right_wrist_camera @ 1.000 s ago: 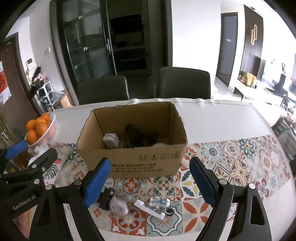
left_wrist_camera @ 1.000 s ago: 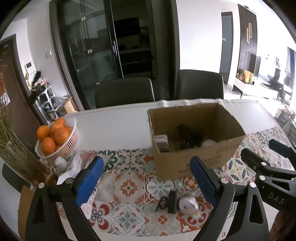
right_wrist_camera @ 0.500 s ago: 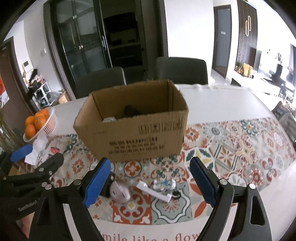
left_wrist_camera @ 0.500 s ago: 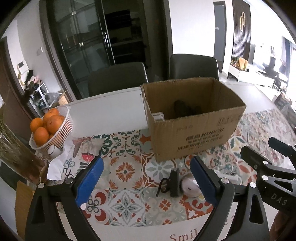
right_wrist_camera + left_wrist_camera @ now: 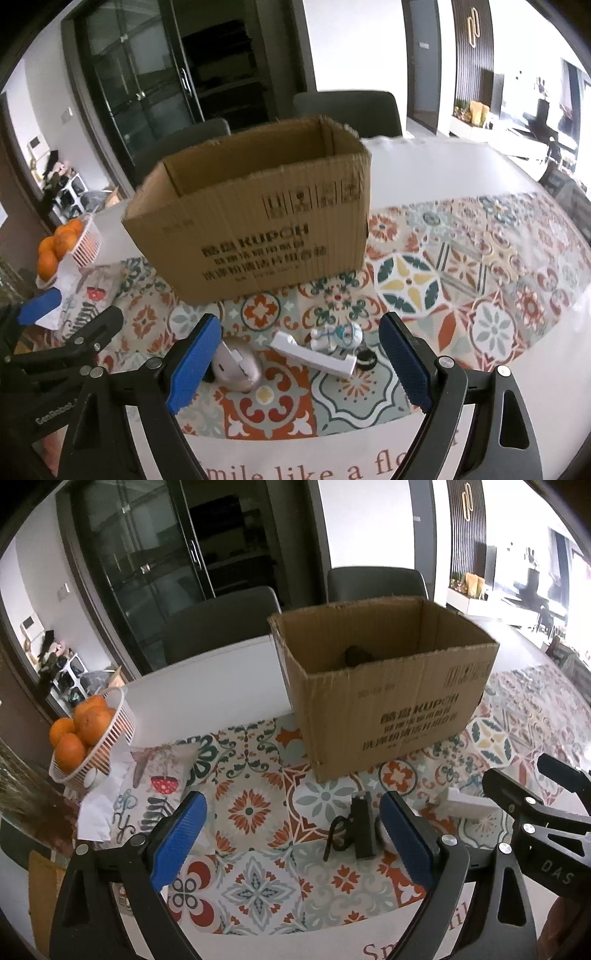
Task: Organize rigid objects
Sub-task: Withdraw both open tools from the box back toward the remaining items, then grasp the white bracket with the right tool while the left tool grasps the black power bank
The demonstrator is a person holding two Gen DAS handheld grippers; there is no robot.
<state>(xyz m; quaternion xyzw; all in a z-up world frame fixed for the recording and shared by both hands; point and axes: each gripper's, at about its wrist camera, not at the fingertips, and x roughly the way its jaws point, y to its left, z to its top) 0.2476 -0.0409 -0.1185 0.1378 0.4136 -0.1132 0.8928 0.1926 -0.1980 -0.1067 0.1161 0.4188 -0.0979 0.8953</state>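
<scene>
An open cardboard box (image 5: pixel 388 701) (image 5: pixel 258 236) stands on the patterned tablecloth, with a dark item (image 5: pixel 354 655) showing inside. In front of it lie a black device with a cord (image 5: pixel 360 829), a grey mouse (image 5: pixel 238 365), a white L-shaped piece (image 5: pixel 314 356) (image 5: pixel 467 806), a small white-blue figurine (image 5: pixel 338 336) and a black cap (image 5: pixel 366 359). My left gripper (image 5: pixel 291 838) hangs open just above the cloth, the black device beside its right finger. My right gripper (image 5: pixel 301 363) is open too, with the mouse, white piece and figurine lying between its fingers, untouched.
A white basket of oranges (image 5: pixel 86 731) (image 5: pixel 61 245) sits at the left with a printed cloth bag (image 5: pixel 155 786) beside it. Two dark chairs (image 5: pixel 221 624) stand behind the table. The near table edge carries red lettering (image 5: pixel 314 472).
Both grippers have sunk toward the table and rolled slightly. The box now looms higher and hides most of its contents; the small items lie closer between the fingers.
</scene>
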